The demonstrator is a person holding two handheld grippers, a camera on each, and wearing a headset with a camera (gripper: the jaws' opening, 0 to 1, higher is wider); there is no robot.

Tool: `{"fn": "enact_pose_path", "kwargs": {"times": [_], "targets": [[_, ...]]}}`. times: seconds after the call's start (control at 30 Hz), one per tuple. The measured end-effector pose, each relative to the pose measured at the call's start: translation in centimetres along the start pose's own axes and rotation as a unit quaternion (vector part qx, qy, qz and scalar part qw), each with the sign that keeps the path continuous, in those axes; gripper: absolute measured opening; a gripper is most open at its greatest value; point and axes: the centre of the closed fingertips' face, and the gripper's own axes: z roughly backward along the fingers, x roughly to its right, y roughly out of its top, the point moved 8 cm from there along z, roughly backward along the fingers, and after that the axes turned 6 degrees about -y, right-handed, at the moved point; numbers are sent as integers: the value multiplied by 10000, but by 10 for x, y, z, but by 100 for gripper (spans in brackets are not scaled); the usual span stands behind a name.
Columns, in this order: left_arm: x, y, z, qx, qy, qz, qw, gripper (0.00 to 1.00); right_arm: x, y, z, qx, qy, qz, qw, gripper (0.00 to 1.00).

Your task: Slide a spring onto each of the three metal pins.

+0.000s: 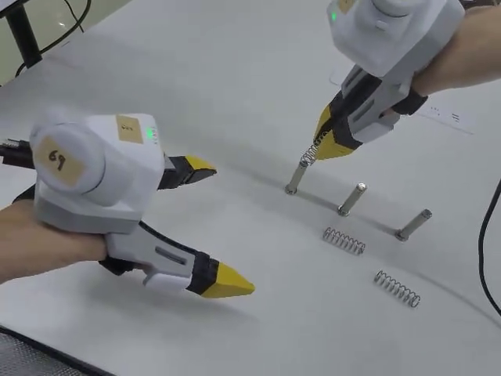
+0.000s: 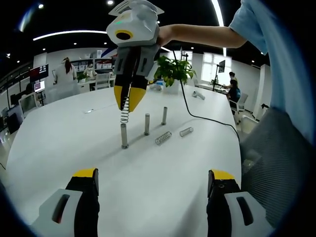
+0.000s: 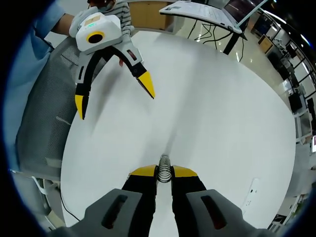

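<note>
2 springs (image 1: 344, 240) on table (image 1: 196, 78), pins (image 1: 351, 199) behind

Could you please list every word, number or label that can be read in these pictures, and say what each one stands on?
"69": handwritten on the round tan sticker on the housing of the white, yellow-tipped left tool.
Small square tan sticker on top of the same housing: too blurred to read.
Dark print on the flat white strip lying on the white table: too small to read.
</note>
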Motion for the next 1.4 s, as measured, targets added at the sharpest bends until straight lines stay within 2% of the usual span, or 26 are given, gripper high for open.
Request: {"fn": "enact_pose_path", "kwargs": {"times": [0.4, 0.7, 1.07, 1.4], "targets": [[-2, -1, 1, -17, 14, 65, 10000, 88, -4, 0, -5, -96, 43, 63, 9999, 8], [-3, -3, 1, -46, 33, 74, 10000, 87, -2, 0, -15, -143, 109, 111, 9998, 8], [-5, -3, 2, -24, 59, 109, 9999, 87, -7, 1, -24, -242, 205, 171, 9994, 8], [-7, -3, 4, -7, 85, 130, 9999, 87, -8, 5, -40, -369, 327, 202, 9986, 8]]}}
